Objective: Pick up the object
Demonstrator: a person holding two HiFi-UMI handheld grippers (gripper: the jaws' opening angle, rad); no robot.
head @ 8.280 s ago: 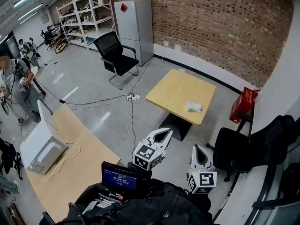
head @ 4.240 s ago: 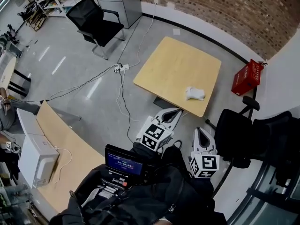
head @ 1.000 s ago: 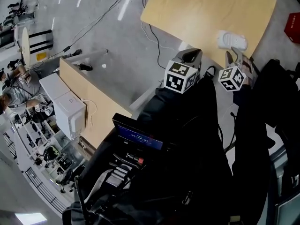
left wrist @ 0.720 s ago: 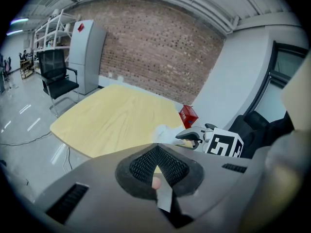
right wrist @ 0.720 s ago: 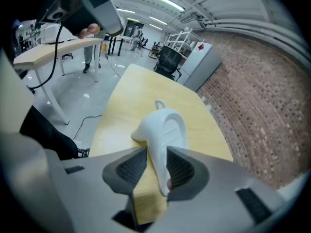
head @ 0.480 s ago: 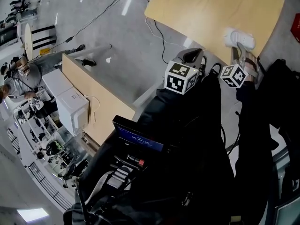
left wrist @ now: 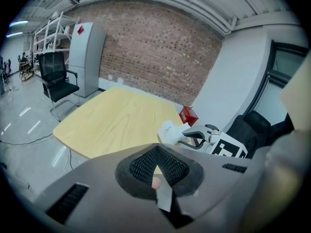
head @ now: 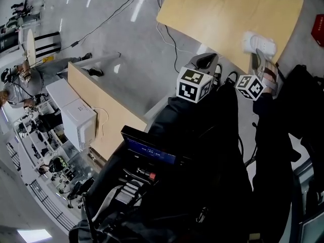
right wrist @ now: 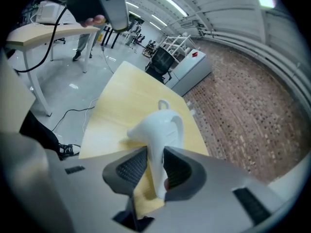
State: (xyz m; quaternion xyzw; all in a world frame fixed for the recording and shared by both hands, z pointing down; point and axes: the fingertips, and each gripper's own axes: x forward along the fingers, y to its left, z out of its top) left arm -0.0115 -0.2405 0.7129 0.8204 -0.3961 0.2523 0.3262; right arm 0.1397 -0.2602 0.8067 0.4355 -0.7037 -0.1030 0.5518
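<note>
The white object (head: 258, 42), a moulded shape with a small loop on top, lies near the right edge of the square wooden table (head: 223, 14). My right gripper (head: 261, 55) reaches over that edge, and its two pads are shut on the object's narrow part (right wrist: 158, 130). The left gripper view shows the same grip from the side, with the white object (left wrist: 170, 131) held in the right gripper (left wrist: 194, 135). My left gripper (head: 205, 61) hangs short of the table edge, off the floor. Its pads (left wrist: 158, 169) meet with nothing between them.
A red box (left wrist: 188, 115) stands on the floor beyond the table, by the brick wall. A black chair (left wrist: 56, 76) and a grey cabinet (left wrist: 85, 57) stand at the far left. Cables (head: 167, 34) trail on the floor, a long desk (head: 101, 110) is at left.
Over the last second my right gripper moved forward over the table edge onto the white object and now grips it. The left gripper has hardly moved.
</note>
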